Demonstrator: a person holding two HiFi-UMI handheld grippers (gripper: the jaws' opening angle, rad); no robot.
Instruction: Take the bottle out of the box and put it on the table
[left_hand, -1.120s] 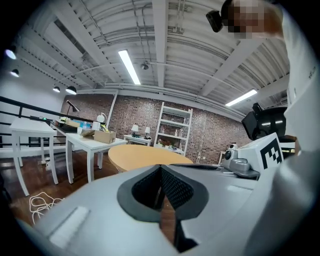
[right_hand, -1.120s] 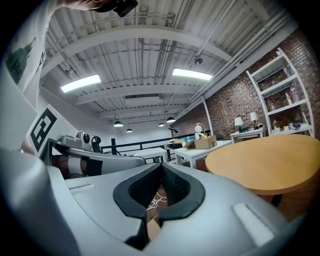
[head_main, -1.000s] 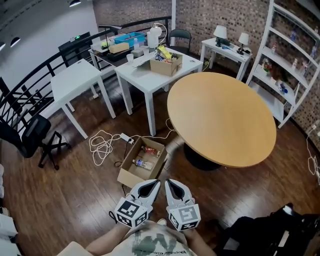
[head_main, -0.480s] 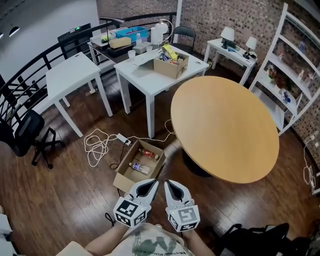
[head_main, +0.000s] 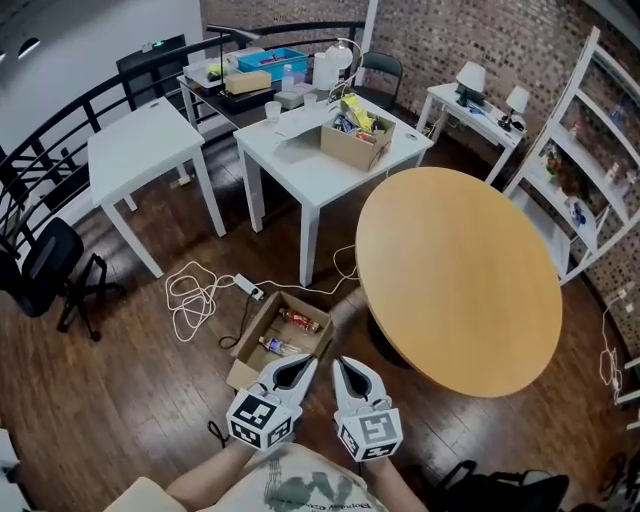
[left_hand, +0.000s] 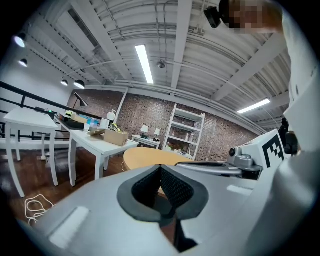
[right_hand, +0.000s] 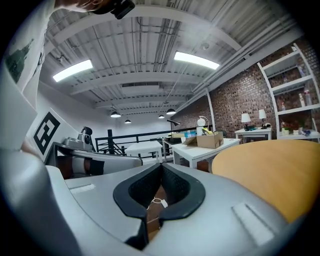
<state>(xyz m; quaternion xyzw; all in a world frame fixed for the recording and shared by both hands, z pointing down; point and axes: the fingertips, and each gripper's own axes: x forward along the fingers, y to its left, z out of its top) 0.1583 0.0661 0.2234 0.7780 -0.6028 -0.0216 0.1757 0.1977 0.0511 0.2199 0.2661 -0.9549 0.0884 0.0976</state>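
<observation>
An open cardboard box (head_main: 247, 352) lies on the wooden floor beside the round wooden table (head_main: 460, 270). Inside it are a red-labelled bottle (head_main: 300, 321) and a clear bottle (head_main: 272, 346). In the head view my left gripper (head_main: 306, 360) and right gripper (head_main: 339, 362) are side by side just short of the box's near edge, both pointing at it. Each gripper view shows its own jaws meeting at the tips with nothing between them: the left gripper (left_hand: 160, 167) and the right gripper (right_hand: 161, 165). The table top (right_hand: 270, 165) fills the right of the right gripper view.
A white cable and power strip (head_main: 205, 290) lie on the floor left of the box. Two white square tables (head_main: 320, 160) stand behind, one bearing a snack box (head_main: 355, 140). A black office chair (head_main: 45, 265) is at left, a shelf unit (head_main: 585, 170) at right.
The whole view has shifted forward: both grippers travelled together toward the box, which now lies closer to their tips. Both stay shut and empty.
</observation>
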